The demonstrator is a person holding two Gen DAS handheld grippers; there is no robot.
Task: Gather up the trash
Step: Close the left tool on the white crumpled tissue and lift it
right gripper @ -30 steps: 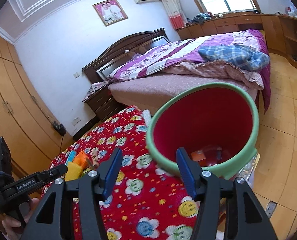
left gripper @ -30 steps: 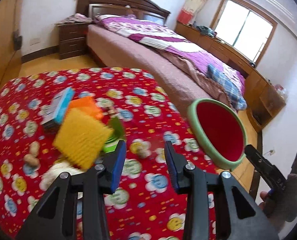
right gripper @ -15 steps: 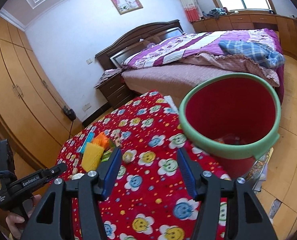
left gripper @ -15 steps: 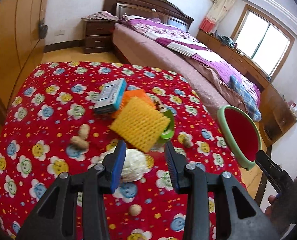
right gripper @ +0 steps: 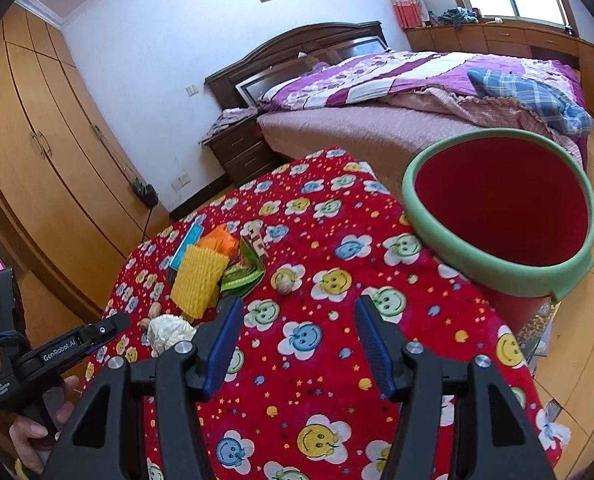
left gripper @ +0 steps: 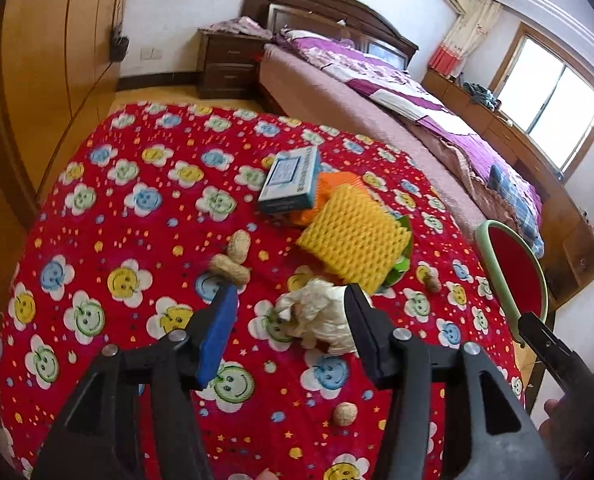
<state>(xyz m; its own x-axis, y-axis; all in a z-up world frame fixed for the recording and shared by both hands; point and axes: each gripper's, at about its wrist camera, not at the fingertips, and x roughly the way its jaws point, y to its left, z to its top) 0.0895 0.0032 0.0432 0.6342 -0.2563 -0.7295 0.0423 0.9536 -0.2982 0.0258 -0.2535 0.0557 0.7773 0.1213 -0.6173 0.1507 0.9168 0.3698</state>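
Both pairs of jaws stand wide apart and grip nothing; on the left side, the left gripper point(left gripper: 291, 308) hangs low over the flowered red tablecloth point(left gripper: 137, 200), its blue-padded fingers point(left gripper: 217, 328) framing the crumpled white tissue point(left gripper: 321, 316), which lies between the tips and seems not yet pinched; whether the right-hand finger brushes the paper I cannot tell. Two peanuts point(left gripper: 233, 260) lie just beside the left pad; beyond the tissue sits the pile of rubbish: a yellow foam net point(left gripper: 353, 240) leaning on a green wrapper point(right gripper: 243, 274), an orange foam piece point(left gripper: 333, 184) behind it, and a blue-and-white carton point(left gripper: 291, 180) resting partly on the orange; a lone peanut point(left gripper: 345, 414) lies nearer the camera.

Further right, the right gripper point(right gripper: 299, 338) hovers above bare cloth, well apart from the pile; a single peanut point(right gripper: 285, 282) lies ahead of it. Furthest right stands the red bin point(right gripper: 497, 208) with its green rim, just off the table's edge.

Judging from this, the step in hand is the approach to the tissue; next the left jaws would need to sink a little and close on the soft wad, then carry it across to the bin; loose paper may slip or tear if pinched at a corner.
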